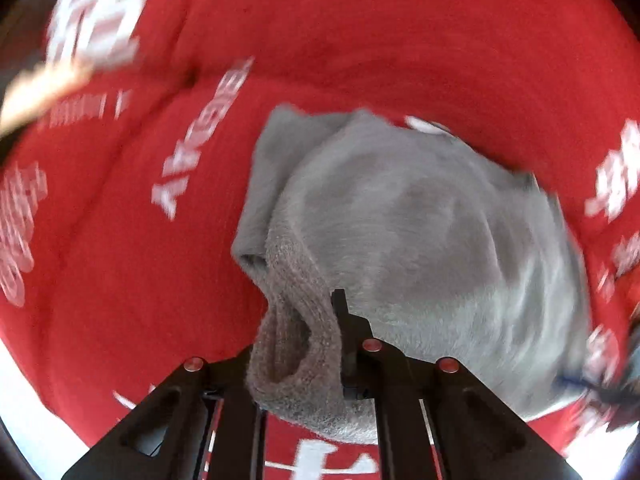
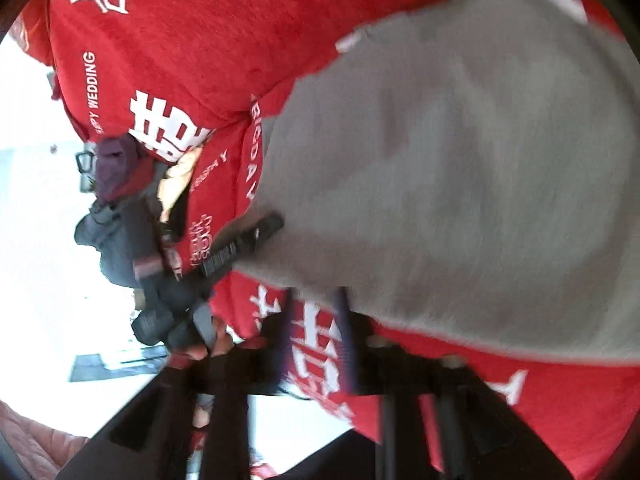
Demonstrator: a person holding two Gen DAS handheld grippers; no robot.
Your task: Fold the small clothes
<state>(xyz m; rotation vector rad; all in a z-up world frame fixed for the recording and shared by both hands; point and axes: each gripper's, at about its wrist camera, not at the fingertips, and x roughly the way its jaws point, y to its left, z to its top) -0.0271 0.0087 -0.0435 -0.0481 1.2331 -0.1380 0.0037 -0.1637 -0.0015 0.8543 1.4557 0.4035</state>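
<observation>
Grey knit garment (image 1: 420, 240) lies on red printed cover (image 1: 120, 280), one bunched edge clamped in left gripper (image 1: 320, 344), right gripper (image 2: 316, 340) jaws apart and empty; risk: one-sided lift drags the cloth askew.

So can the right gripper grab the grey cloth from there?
Probably yes. The right gripper has open, empty jaws just beside the grey cloth on the red blanket, with nothing between.

red printed blanket (image 2: 208, 20), bright white floor (image 2: 36, 240).
</observation>
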